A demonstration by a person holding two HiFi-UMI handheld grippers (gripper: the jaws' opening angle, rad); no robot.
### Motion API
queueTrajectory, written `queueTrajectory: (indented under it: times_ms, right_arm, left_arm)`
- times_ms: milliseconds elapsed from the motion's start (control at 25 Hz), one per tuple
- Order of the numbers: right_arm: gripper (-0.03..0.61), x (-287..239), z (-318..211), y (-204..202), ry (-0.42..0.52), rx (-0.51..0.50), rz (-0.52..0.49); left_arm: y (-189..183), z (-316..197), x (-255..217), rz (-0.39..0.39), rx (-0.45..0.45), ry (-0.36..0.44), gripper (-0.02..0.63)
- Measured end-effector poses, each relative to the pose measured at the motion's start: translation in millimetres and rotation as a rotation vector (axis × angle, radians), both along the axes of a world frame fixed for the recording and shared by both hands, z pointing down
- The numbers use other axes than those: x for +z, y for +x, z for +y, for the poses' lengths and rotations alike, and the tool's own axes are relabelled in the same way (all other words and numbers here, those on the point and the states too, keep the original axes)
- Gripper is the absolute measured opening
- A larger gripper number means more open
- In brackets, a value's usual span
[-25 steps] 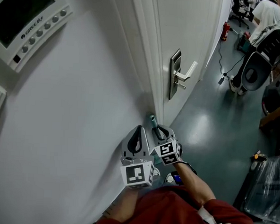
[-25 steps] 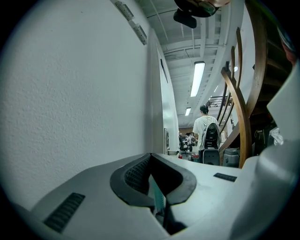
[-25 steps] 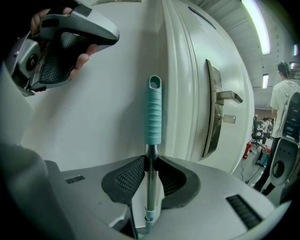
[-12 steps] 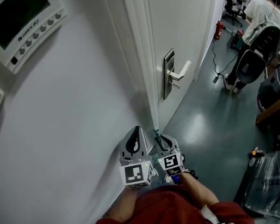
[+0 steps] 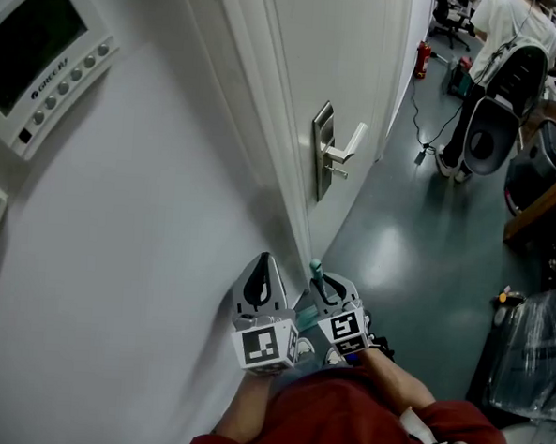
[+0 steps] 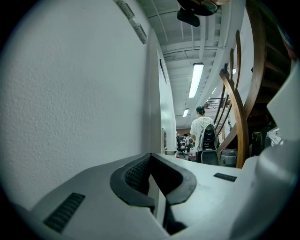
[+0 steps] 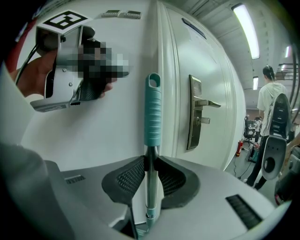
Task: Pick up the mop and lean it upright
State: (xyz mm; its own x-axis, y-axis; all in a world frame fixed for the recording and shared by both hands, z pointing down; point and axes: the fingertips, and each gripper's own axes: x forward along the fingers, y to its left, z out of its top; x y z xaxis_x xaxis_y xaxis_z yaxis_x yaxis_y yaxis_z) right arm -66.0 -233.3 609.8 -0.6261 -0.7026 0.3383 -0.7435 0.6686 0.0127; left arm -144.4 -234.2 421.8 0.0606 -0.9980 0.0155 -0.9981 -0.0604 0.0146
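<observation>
The mop shows only as its handle: a teal ribbed grip (image 7: 153, 110) on a thin metal pole, standing upright just in front of the white wall and door frame. My right gripper (image 7: 150, 161) is shut on the pole just below the teal grip. In the head view the teal tip (image 5: 315, 266) sticks up out of the right gripper (image 5: 325, 290). My left gripper (image 5: 260, 283) hovers beside it at the wall, shut and holding nothing, with its pads (image 6: 140, 171) meeting. The mop head is hidden.
A white door with a metal lever handle (image 5: 335, 157) stands just right of the mop. A control panel (image 5: 44, 47) hangs on the wall at upper left. Down the corridor are a person with a backpack (image 5: 497, 98), a fire extinguisher (image 5: 422, 59) and a floor cable (image 5: 424, 131).
My right gripper has moved slightly to the lower right in the head view with the mop handle, a little further from the left gripper. The left gripper has stayed put.
</observation>
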Motion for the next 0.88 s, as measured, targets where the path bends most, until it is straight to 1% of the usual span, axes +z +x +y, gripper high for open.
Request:
queueTrajectory:
  times_ms: [160, 320, 640, 760, 880]
  right_arm:
    - [0.098, -18.7, 5.0, 9.1, 0.021, 0.011, -0.011]
    - [0.098, -55.7, 10.8, 17.2, 0.112, -0.010, -0.029]
    - [0.098, -158.3, 12.8, 34.2, 0.254, 0.015, -0.152]
    - [0.098, -195.8, 14.2, 40.4, 0.288, 0.033, -0.204]
    - [0.099, -220.9, 15.8, 44.3, 0.306, 0.046, -0.226]
  left_arm:
    - [-0.7, 1.0, 2.4, 0.002, 0.001, -0.001, 0.012]
    - [-1.7, 2.1, 2.2, 0.006, -0.001, 0.000, 0.012]
    - [-1.1, 5.5, -10.2, 0.010, 0.007, 0.030, 0.012]
    - [1.0, 7.1, -19.3, 0.020, 0.015, 0.046, 0.012]
    - [3.3, 9.0, -27.7, 0.024, 0.020, 0.062, 0.013]
